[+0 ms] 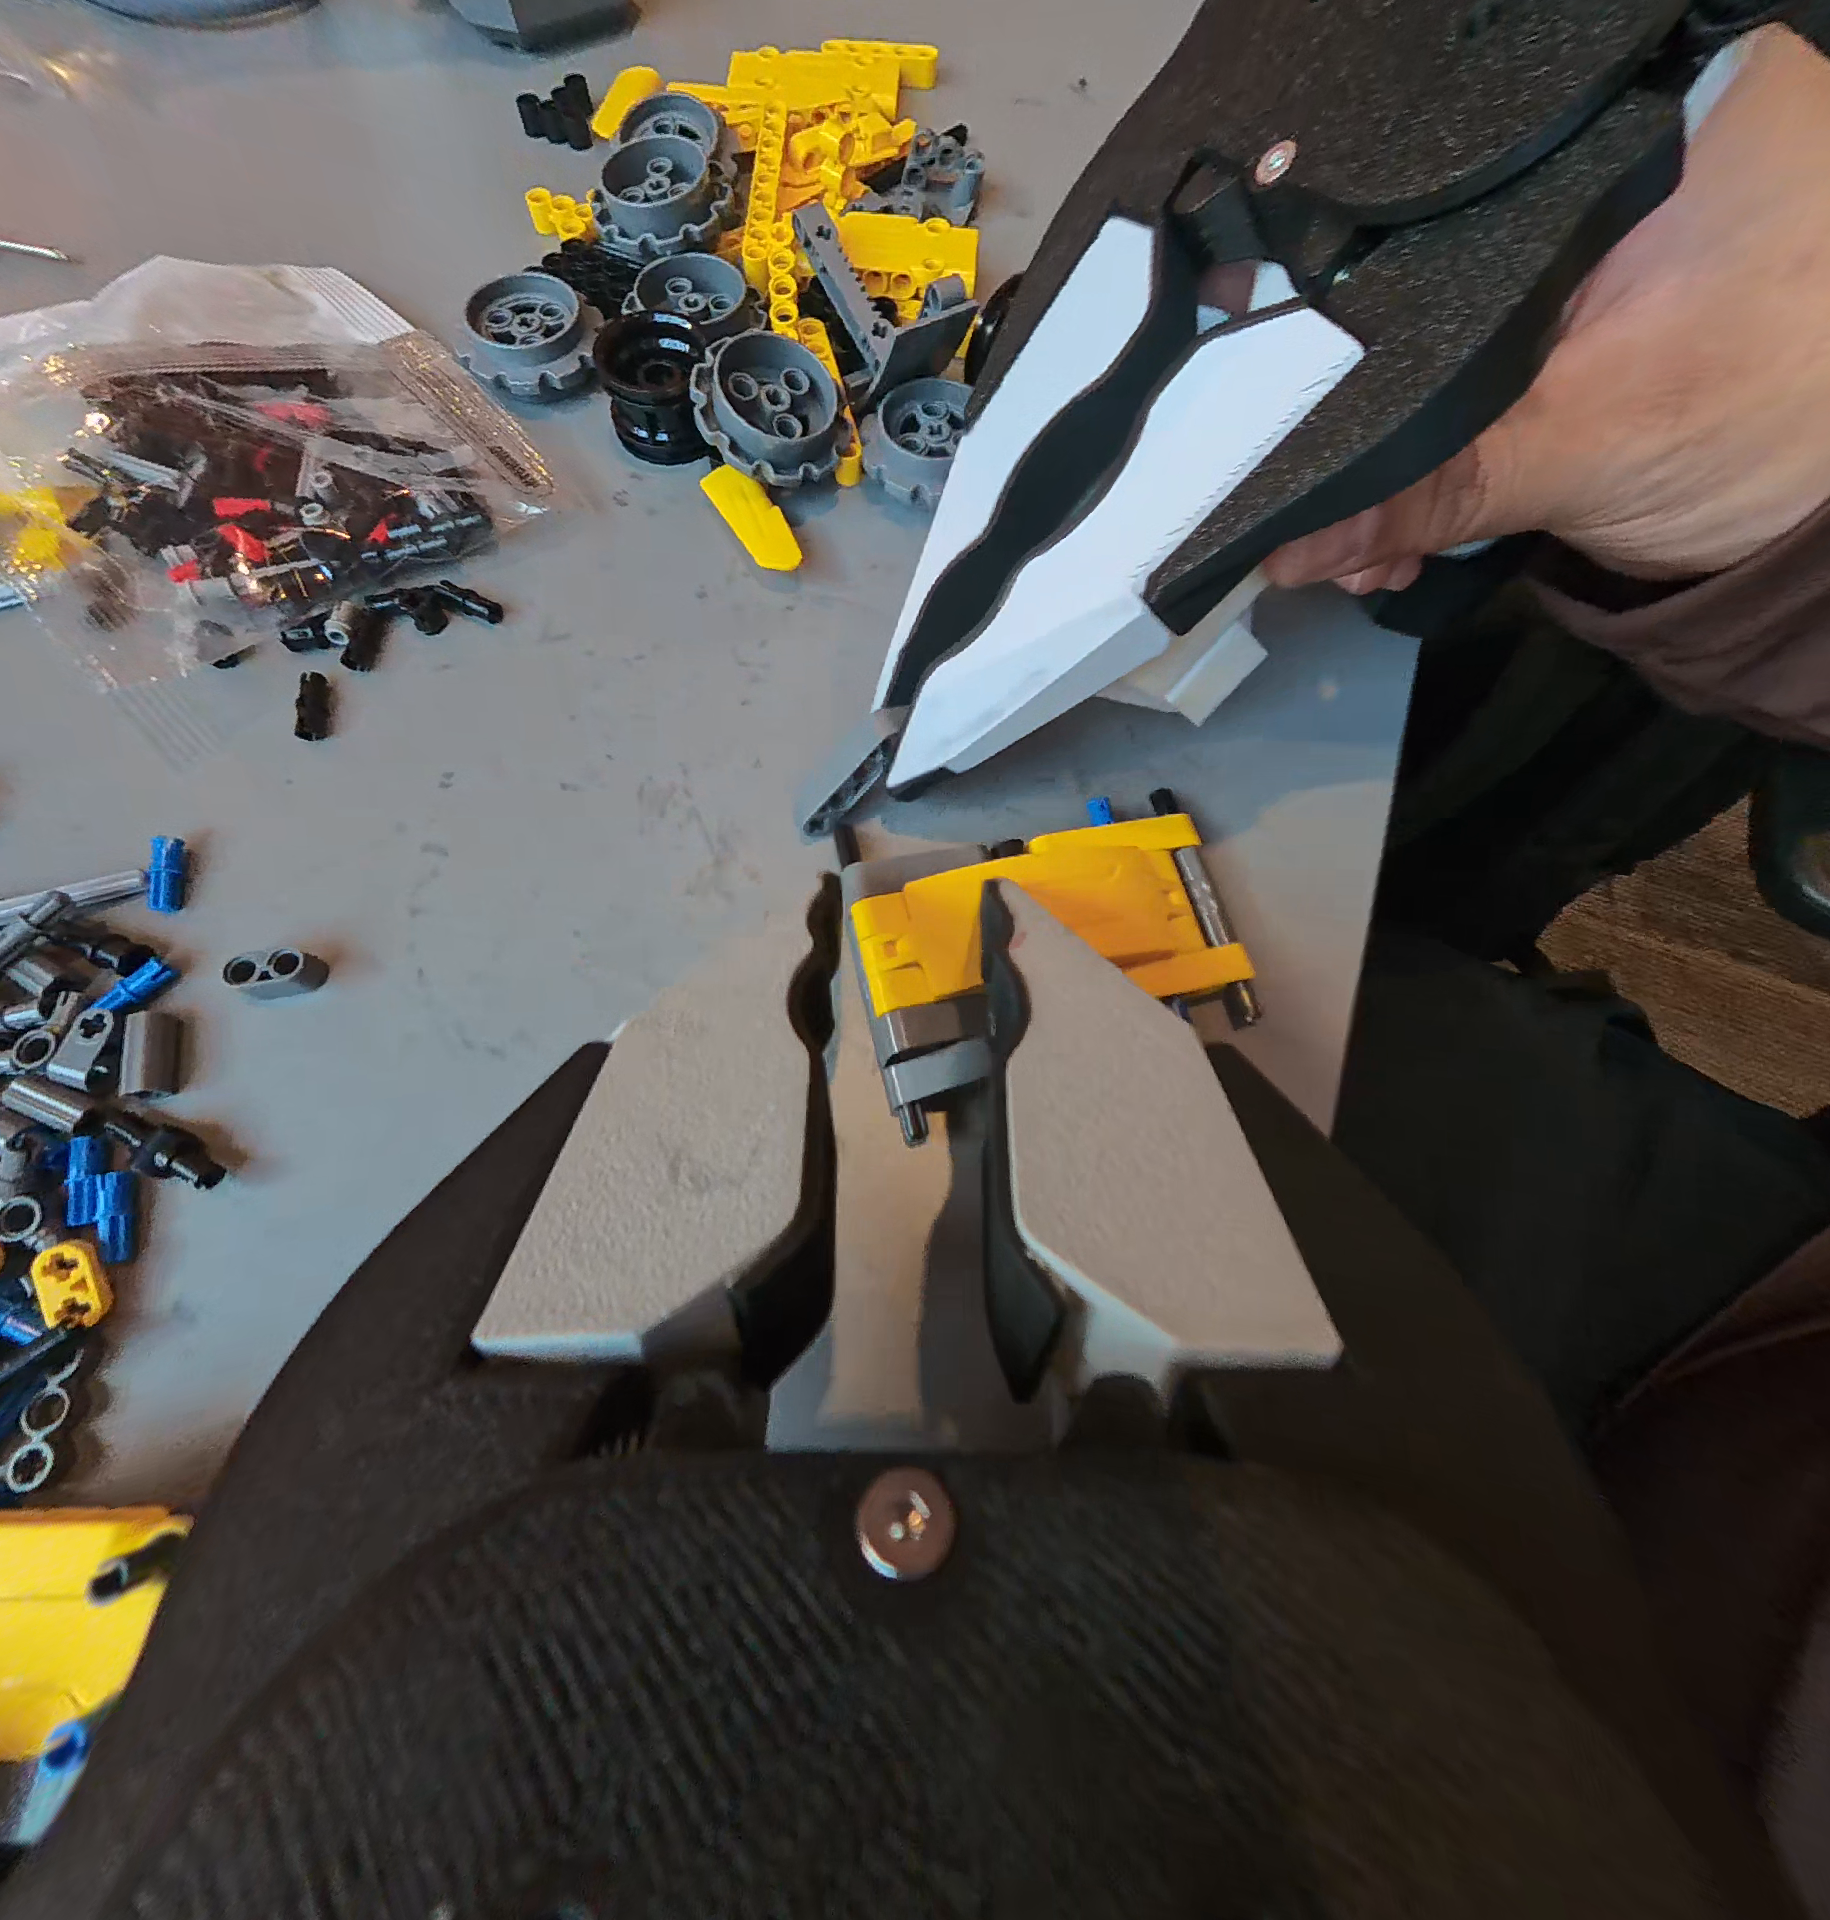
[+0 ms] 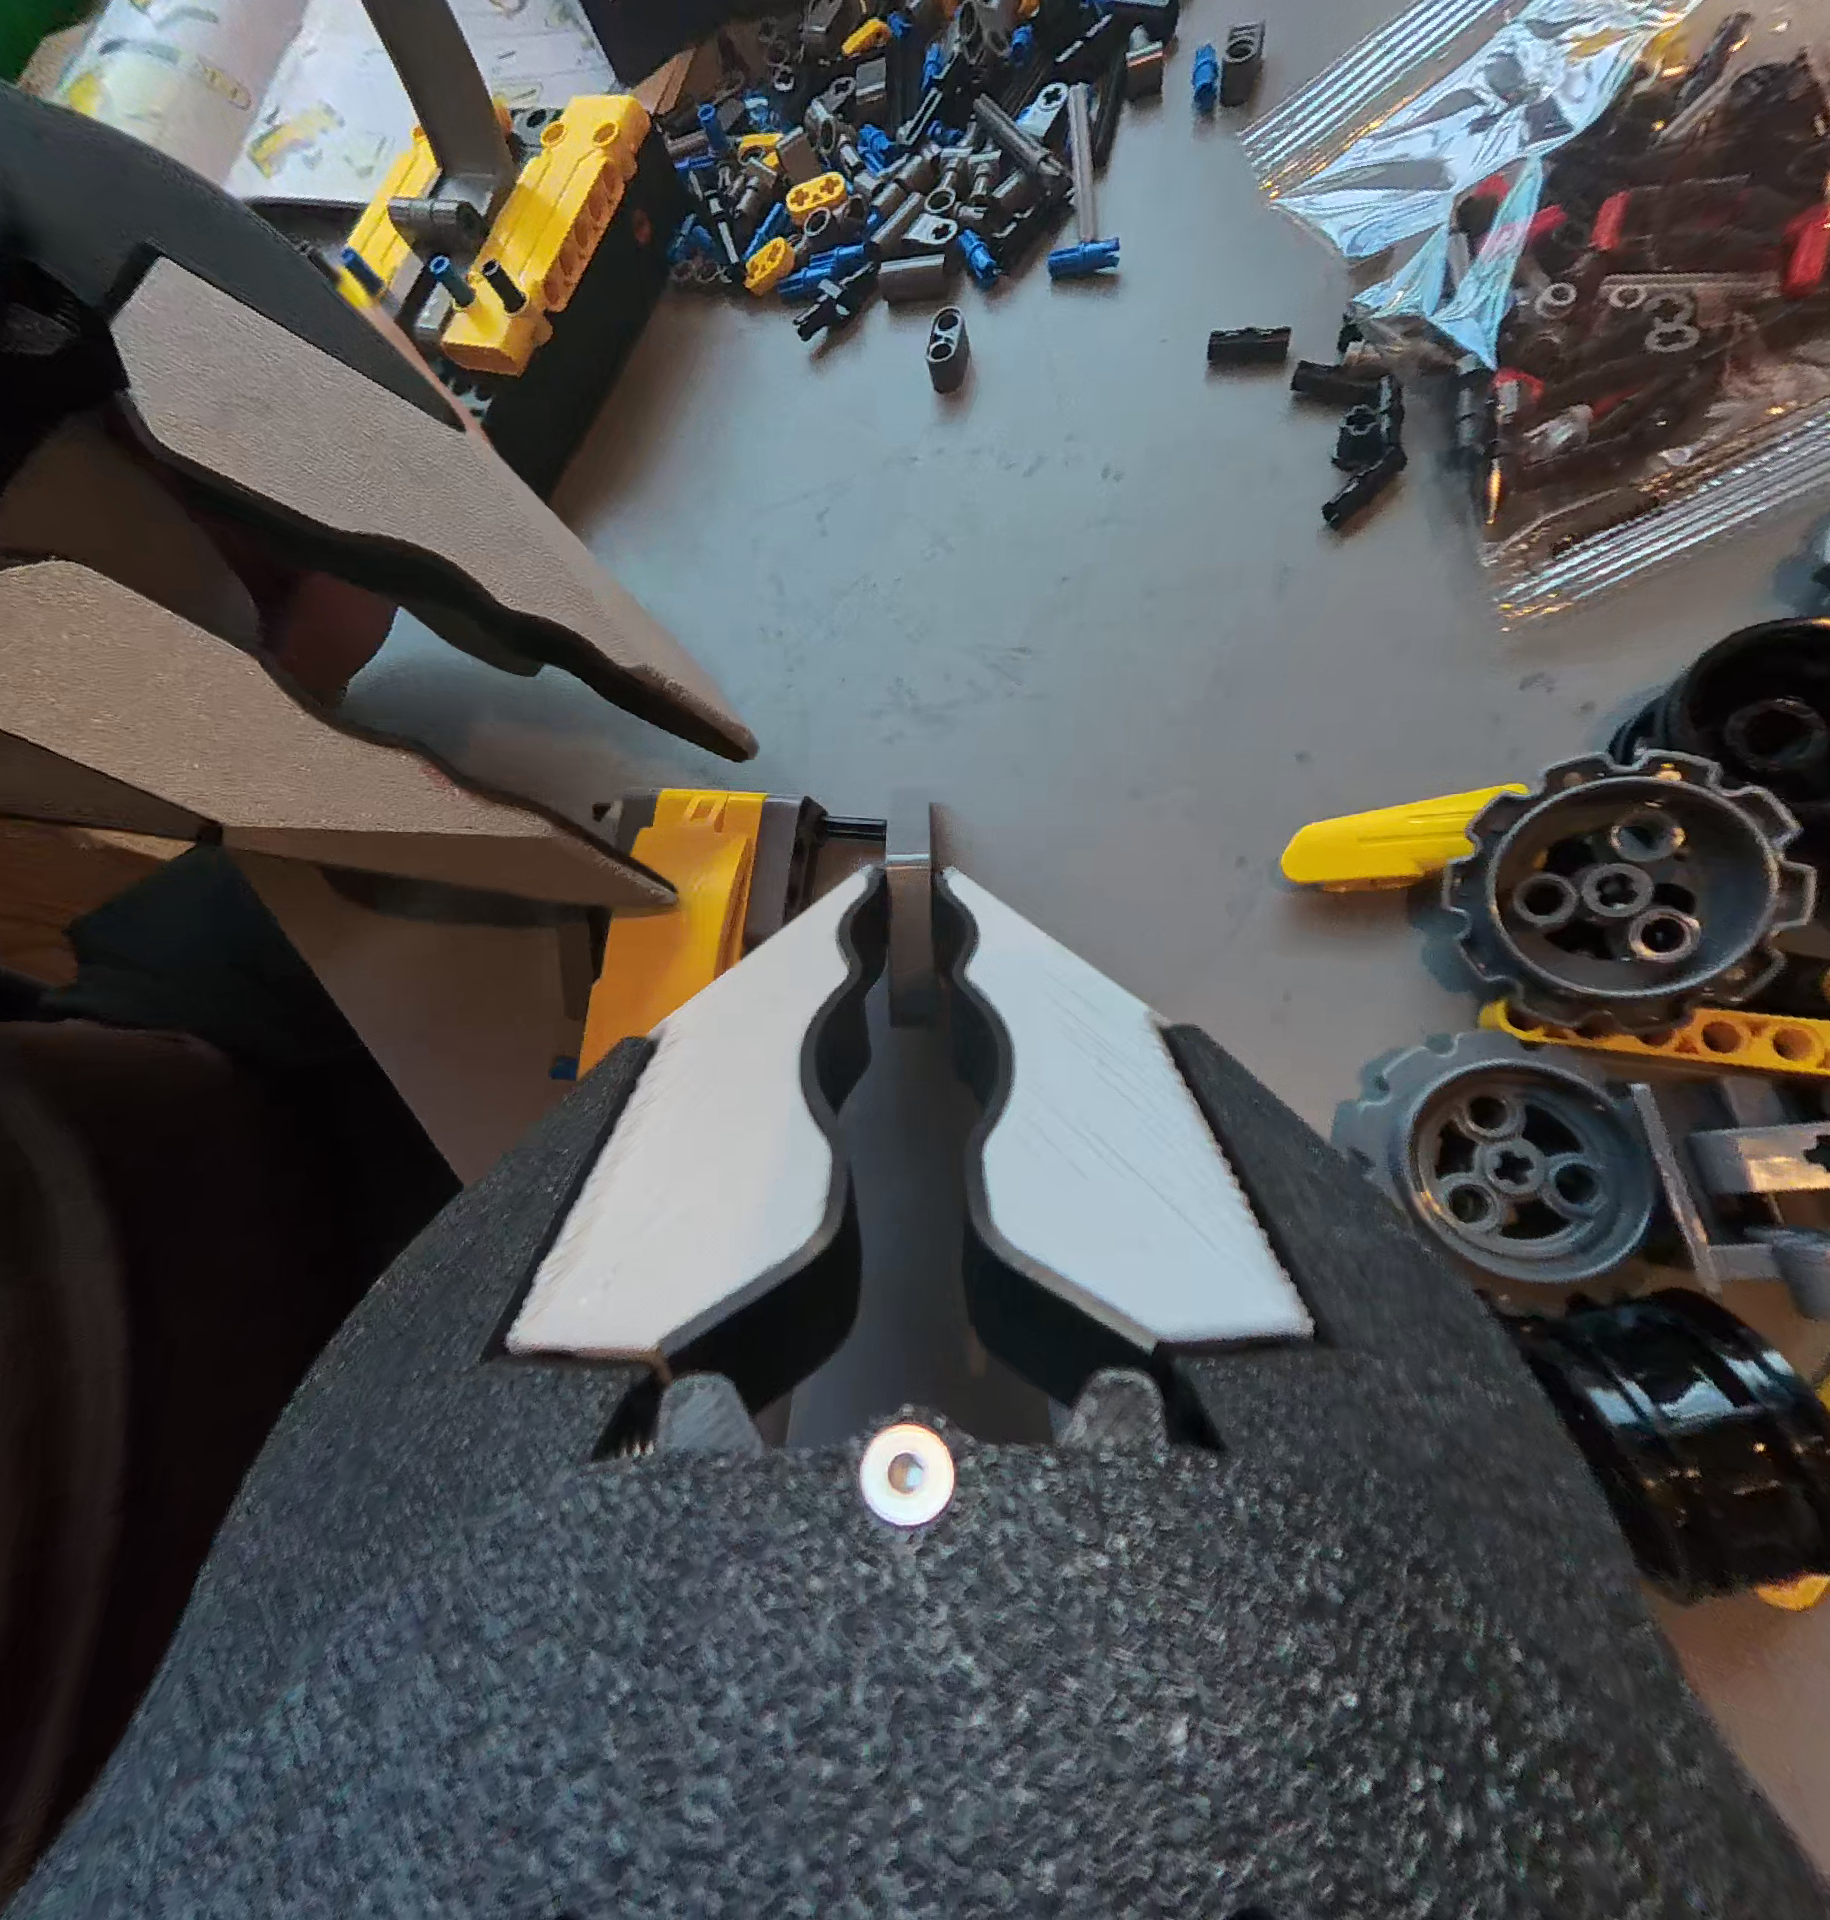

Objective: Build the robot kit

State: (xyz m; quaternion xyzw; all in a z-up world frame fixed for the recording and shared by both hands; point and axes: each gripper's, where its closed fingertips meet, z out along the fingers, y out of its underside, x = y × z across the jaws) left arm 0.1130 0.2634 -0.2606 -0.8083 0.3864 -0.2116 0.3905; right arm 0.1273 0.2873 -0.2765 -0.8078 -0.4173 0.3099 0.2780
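The left tongs point(image 1: 906, 914) stand part-open, their two tips straddling the grey end of a yellow-and-grey brick assembly point(image 1: 1087, 935) that lies on the grey desk point(image 1: 578, 727); whether the pads press on it cannot be told. The right tongs point(image 2: 911, 868) are closed on a small flat grey beam point(image 2: 909, 914), held on edge between the tips, its free end just beside the assembly's black axle pin. In the left wrist view the same beam point(image 1: 849, 790) projects from the right tongs at 12 o'clock of the assembly, and a hand point(image 1: 1669, 395) grips the tongs' black body.

From the left tongs, a pile of grey toothed wheels, black rims and yellow beams point(image 1: 755, 260) lies at 12 o'clock. A clear bag of black and red parts point(image 1: 236, 468) lies at 10 o'clock, with loose black pins point(image 1: 402, 613) beside it. A heap of small blue, grey and yellow connectors point(image 1: 49, 1122) lies at 9 o'clock, and a lone grey two-hole connector point(image 1: 275, 971) sits between it and the tongs. A loose yellow panel piece point(image 1: 750, 514) lies near the wheels. In the right wrist view a second yellow build point(image 2: 516, 218) stands at 11 o'clock, against printed sheets point(image 2: 298, 94).
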